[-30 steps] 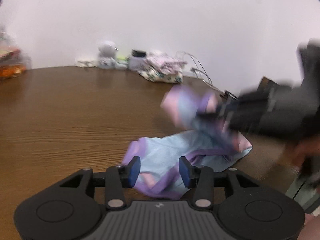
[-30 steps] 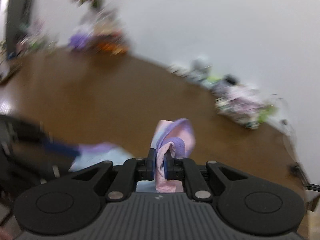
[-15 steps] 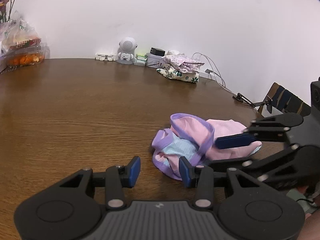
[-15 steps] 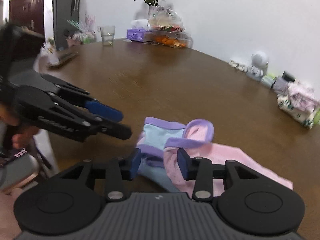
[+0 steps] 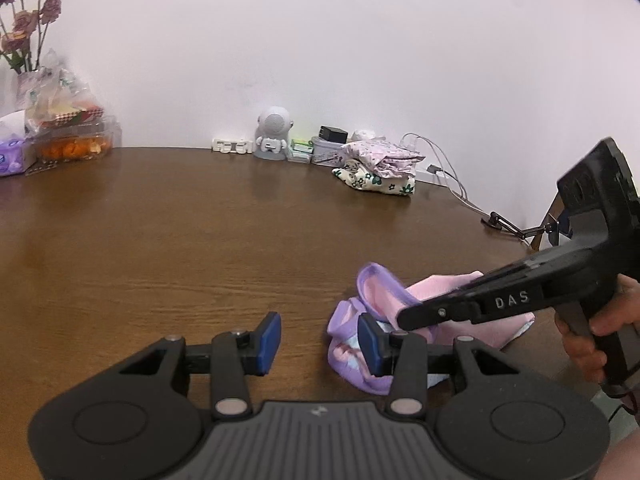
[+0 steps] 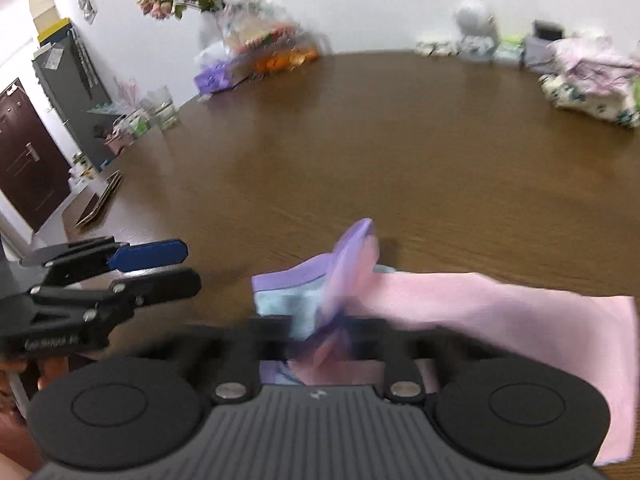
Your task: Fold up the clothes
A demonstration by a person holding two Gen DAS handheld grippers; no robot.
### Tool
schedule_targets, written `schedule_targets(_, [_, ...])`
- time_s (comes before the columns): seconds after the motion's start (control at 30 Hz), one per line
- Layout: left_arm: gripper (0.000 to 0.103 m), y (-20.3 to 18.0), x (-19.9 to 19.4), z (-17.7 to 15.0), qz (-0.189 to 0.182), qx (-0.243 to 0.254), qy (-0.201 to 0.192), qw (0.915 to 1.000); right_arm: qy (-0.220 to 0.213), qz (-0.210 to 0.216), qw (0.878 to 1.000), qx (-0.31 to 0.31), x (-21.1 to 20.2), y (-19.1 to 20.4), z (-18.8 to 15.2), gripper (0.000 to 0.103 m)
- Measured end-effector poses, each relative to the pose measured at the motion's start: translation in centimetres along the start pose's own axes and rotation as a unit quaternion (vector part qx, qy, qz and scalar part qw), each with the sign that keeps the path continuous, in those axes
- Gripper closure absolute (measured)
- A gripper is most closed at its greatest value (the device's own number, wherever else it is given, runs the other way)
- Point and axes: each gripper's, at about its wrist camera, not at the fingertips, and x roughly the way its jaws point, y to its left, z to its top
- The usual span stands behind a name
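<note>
A small pink and light-blue garment (image 5: 432,286) with purple trim lies bunched on the brown table (image 5: 200,240), low and right in the left wrist view. My left gripper (image 5: 319,342) stands open with nothing between its blue pads (image 5: 268,338); the cloth sits just beyond its right pad. A hand (image 5: 592,332) holds my right gripper (image 5: 404,318), which reaches in from the right over the garment. In the blurred right wrist view my right gripper (image 6: 332,332) is shut on a fold of the purple-trimmed garment (image 6: 480,304). The left gripper (image 6: 152,268) shows at its left.
A folded pile of floral clothes (image 5: 376,170), a small white robot figure (image 5: 274,132), boxes and cables (image 5: 452,184) line the far wall. A fruit container (image 5: 72,140) and flowers stand at the far left. Glasses (image 6: 162,108) sit near the table's left edge.
The right gripper let the lifted garment drop, opened over it, and has now shut on its purple-trimmed fold. The left gripper drew off to the left of the cloth, still open.
</note>
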Motion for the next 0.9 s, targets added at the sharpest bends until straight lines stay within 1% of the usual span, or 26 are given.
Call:
schedule_targets(0.13, [0.062, 0.7, -0.2, -0.1, 0.009, -0.003, 0.005, 0.9999, -0.010, 0.005, 0.997, -0.079, 0.2, 3.0, 0.3, 0.101])
schedule_targets(0.27, [0.062, 0.9, 0.1, -0.1, 0.006, -0.005, 0.010, 0.9999, 0.019, 0.029, 0.997, -0.071, 1.6, 3.4, -0.4, 0.100])
schedule_targets(0.3, [0.062, 0.9, 0.2, -0.1, 0.006, -0.005, 0.011, 0.9999, 0.025, 0.030, 0.997, -0.066, 2.0, 3.2, -0.6, 0.097])
schedule_targets(0.33, [0.062, 0.9, 0.4, 0.0, 0.005, -0.005, 0.011, 0.9999, 0.026, 0.036, 0.997, -0.060, 2.1, 3.0, -0.9, 0.090])
schedule_targets(0.37, [0.062, 0.9, 0.4, 0.2, 0.004, -0.005, 0.011, 0.9999, 0.010, 0.049, 0.997, -0.051, 1.4, 2.7, -1.1, 0.085])
schedule_targets(0.4, [0.062, 0.9, 0.5, 0.3, 0.004, -0.004, 0.010, 0.9999, -0.005, 0.062, 0.997, -0.042, 0.7, 2.4, -1.3, 0.070])
schedule_targets(0.43, [0.062, 0.8, 0.6, 0.5, 0.003, -0.002, 0.009, 1.0000, -0.020, 0.075, 0.996, -0.034, -0.1, 2.1, -1.6, 0.058])
schedule_targets(0.5, [0.062, 0.5, 0.8, 1.1, -0.002, 0.006, 0.005, 1.0000, -0.060, 0.080, 0.994, -0.035, -2.9, 1.3, -1.9, 0.055])
schedule_targets(0.53, [0.062, 0.3, 1.1, 1.5, -0.006, 0.011, 0.003, 0.9999, -0.073, 0.073, 0.994, -0.036, -4.1, 0.7, -2.0, 0.054])
schedule_targets(0.57, [0.063, -0.1, 1.4, 1.9, -0.012, 0.018, 0.001, 0.9998, -0.082, 0.057, 0.994, -0.036, -5.2, 0.1, -2.2, 0.054])
schedule_targets(0.63, [0.065, -1.2, 2.4, 2.9, -0.030, 0.037, -0.003, 0.9989, -0.092, -0.001, 0.995, -0.041, -6.6, -1.2, -2.9, 0.054])
schedule_targets(0.67, [0.065, -2.0, 3.0, 3.3, -0.041, 0.049, -0.003, 0.9979, -0.092, -0.041, 0.994, -0.044, -6.8, -1.9, -3.3, 0.054])
schedule_targets(0.73, [0.065, -3.6, 4.4, 3.5, -0.056, 0.071, 0.003, 0.9958, -0.092, -0.097, 0.990, -0.045, -6.6, -3.1, -3.8, 0.054])
schedule_targets(0.77, [0.067, -4.4, 5.2, 3.4, -0.059, 0.083, 0.010, 0.9947, -0.088, -0.109, 0.989, -0.046, -6.3, -3.5, -4.1, 0.054])
schedule_targets(0.8, [0.067, -5.1, 6.0, 3.2, -0.055, 0.094, 0.021, 0.9938, -0.083, -0.108, 0.990, -0.049, -5.9, -3.5, -4.4, 0.054])
schedule_targets(0.9, [0.069, -5.6, 7.8, 1.9, -0.031, 0.104, 0.054, 0.9926, -0.069, -0.116, 0.988, -0.074, -4.8, -3.4, -5.5, 0.054])
